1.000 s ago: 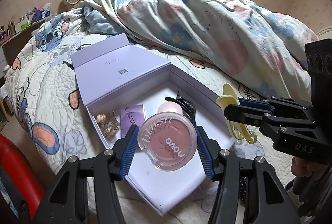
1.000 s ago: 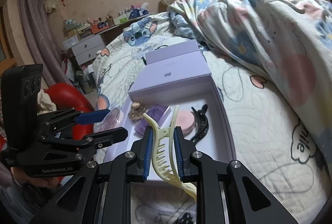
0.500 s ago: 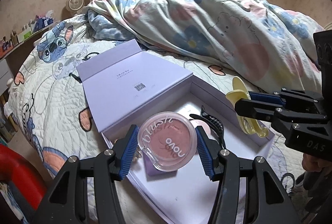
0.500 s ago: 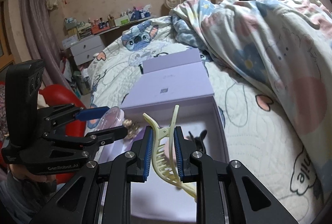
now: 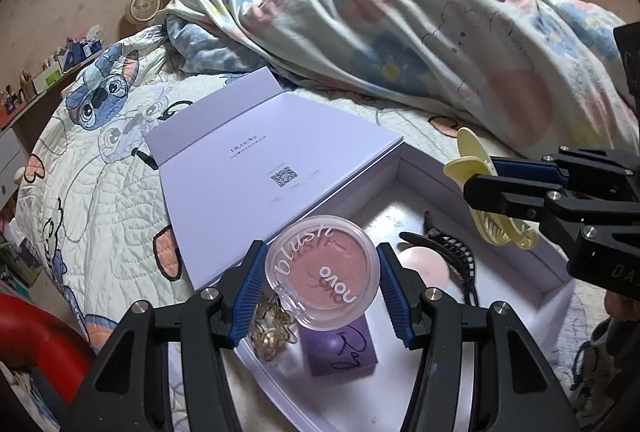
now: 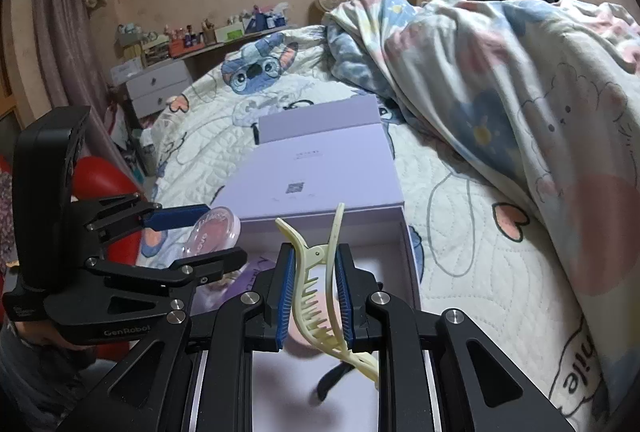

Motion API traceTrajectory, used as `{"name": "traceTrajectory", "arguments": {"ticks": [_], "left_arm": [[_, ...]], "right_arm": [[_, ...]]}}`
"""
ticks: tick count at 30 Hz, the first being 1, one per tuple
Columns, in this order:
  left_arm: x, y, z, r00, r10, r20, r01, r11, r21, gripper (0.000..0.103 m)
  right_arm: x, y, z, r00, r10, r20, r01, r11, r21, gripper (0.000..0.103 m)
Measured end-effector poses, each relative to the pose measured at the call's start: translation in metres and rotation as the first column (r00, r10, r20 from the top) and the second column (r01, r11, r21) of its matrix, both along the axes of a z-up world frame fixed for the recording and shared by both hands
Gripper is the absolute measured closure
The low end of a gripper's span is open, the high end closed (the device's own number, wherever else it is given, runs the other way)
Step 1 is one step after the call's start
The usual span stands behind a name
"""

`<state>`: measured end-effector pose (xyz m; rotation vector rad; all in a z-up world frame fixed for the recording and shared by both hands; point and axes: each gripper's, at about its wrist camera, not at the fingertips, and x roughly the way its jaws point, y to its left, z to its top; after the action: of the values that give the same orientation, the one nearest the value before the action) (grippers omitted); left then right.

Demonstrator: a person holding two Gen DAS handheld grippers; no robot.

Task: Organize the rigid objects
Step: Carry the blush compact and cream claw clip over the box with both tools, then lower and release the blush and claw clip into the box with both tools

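Left wrist: left tool (image 5: pixel 322 274) clamps blush compact (image 5: pixel 322 271) — right tool (image 6: pixel 313 290) (clip (image 6: pixel 320 284)) hides box (image 6: pixel 340 228) contents.

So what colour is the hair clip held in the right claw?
Pale yellow hair clip, clearest in the right wrist view, pinched in the right claw.

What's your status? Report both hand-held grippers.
Left hand-held gripper shut on blush compact. Right hand-held gripper shut on yellow hair clip. Both over open box; nothing blocking.
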<state>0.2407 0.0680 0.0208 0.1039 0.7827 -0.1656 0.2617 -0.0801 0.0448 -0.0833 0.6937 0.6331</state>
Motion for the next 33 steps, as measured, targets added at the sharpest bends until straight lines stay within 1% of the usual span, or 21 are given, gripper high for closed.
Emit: {"name": "traceTrajectory", "arguments": {"ticks": [8,12,17,22,24,26,30,33], "left_arm": [[0.013,-0.005,-0.017,0.999,0.001,-0.036,-0.001,1.000,0.016,0.048],[0.019,-0.004,-0.026,0.997,0.003,-0.073,-0.002,1.000,0.009,0.048],[0.023,-0.008,-0.036,0.994,0.004,-0.107,0.000,0.999,0.035,0.048],[0.028,-0.010,-0.046,0.989,0.010,-0.148,-0.004,0.999,0.043,0.048],[0.029,-0.012,-0.051,0.986,0.010,-0.168,-0.001,0.999,0.053,0.048],[0.029,-0.015,-0.054,0.985,0.008,-0.171,0.006,0.997,0.079,0.048],[0.030,-0.017,-0.053,0.983,0.011,-0.182,0.006,0.995,0.096,0.048],[0.030,-0.020,-0.054,0.982,0.010,-0.188,0.012,0.993,0.118,0.048]], "right_arm": [[0.014,0.003,-0.010,1.000,0.000,-0.016,-0.001,1.000,-0.022,0.083],[0.021,0.005,-0.017,0.999,0.010,-0.048,-0.011,1.000,-0.027,0.083],[0.030,0.010,-0.025,0.997,0.020,-0.081,-0.025,0.998,-0.055,0.083],[0.032,0.016,-0.032,0.996,0.022,-0.089,-0.029,0.996,-0.081,0.083],[0.032,0.017,-0.033,0.995,0.024,-0.101,-0.032,0.996,-0.078,0.083],[0.033,0.020,-0.035,0.994,0.027,-0.102,-0.036,0.996,-0.086,0.083],[0.035,0.027,-0.042,0.994,0.026,-0.107,-0.039,0.991,-0.125,0.083],[0.036,0.032,-0.048,0.991,0.034,-0.132,-0.053,0.988,-0.146,0.083]]}}
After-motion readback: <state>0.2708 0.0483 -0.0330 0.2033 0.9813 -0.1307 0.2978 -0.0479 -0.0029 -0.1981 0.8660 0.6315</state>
